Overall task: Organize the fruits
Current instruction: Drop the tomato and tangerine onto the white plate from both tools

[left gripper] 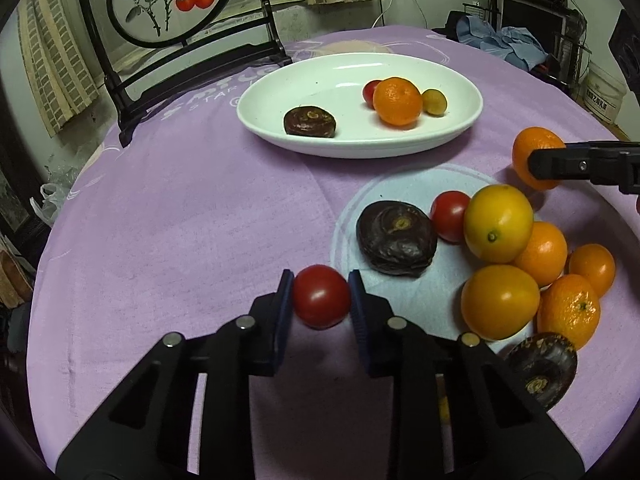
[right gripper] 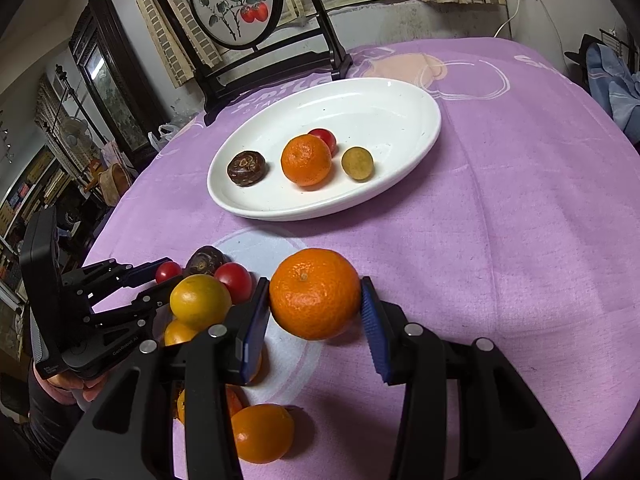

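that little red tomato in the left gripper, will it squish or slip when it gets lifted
The cherry tomato looks smooth and glossy, so it could slip between the left gripper's pads. It is round, so it would likely roll if dropped on the purple cloth. It seems small and thin-skinned, so a hard squeeze may bruise it.

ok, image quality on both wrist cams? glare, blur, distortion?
Left wrist: strong fisheye bend with dark corners, sharp, soft glare on the white plate, a shadow under the red tomato. Right wrist: same bend, sharp on the orange, room at the left dim.
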`<state>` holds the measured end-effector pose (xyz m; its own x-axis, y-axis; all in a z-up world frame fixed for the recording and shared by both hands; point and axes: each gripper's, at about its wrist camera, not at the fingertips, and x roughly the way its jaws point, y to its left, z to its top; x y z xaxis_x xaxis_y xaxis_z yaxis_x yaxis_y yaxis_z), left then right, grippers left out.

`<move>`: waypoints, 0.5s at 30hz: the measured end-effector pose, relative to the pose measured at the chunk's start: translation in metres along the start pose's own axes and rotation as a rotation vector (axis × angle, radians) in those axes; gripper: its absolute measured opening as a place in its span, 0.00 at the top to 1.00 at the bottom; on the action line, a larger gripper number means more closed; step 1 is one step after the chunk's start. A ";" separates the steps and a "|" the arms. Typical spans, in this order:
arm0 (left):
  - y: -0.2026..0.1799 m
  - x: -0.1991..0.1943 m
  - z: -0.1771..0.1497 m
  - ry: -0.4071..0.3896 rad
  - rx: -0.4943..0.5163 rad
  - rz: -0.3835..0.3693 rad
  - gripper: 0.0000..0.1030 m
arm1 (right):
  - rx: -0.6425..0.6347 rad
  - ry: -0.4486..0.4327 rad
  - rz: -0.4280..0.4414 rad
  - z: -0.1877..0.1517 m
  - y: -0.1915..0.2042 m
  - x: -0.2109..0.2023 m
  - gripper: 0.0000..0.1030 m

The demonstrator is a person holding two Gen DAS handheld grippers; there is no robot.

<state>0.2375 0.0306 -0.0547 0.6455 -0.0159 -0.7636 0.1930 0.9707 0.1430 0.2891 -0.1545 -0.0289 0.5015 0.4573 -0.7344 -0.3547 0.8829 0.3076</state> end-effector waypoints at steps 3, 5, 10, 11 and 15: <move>0.008 -0.003 0.001 0.000 -0.043 -0.023 0.73 | -0.001 -0.017 0.004 0.001 0.000 -0.002 0.57; 0.016 -0.008 0.005 -0.020 -0.086 -0.048 0.73 | -0.009 -0.059 0.001 0.007 0.001 -0.006 0.57; 0.036 -0.017 0.043 -0.114 -0.245 -0.168 0.73 | -0.002 -0.177 -0.013 0.040 0.005 -0.001 0.57; 0.037 -0.014 0.057 -0.132 -0.269 -0.182 0.73 | 0.004 -0.184 -0.019 0.046 0.003 0.003 0.57; 0.030 0.011 0.101 -0.142 -0.280 -0.148 0.73 | 0.011 -0.202 -0.048 0.069 -0.004 0.026 0.57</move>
<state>0.3246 0.0355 0.0047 0.7261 -0.1752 -0.6649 0.0942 0.9832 -0.1562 0.3581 -0.1387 -0.0071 0.6661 0.4261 -0.6122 -0.3190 0.9047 0.2825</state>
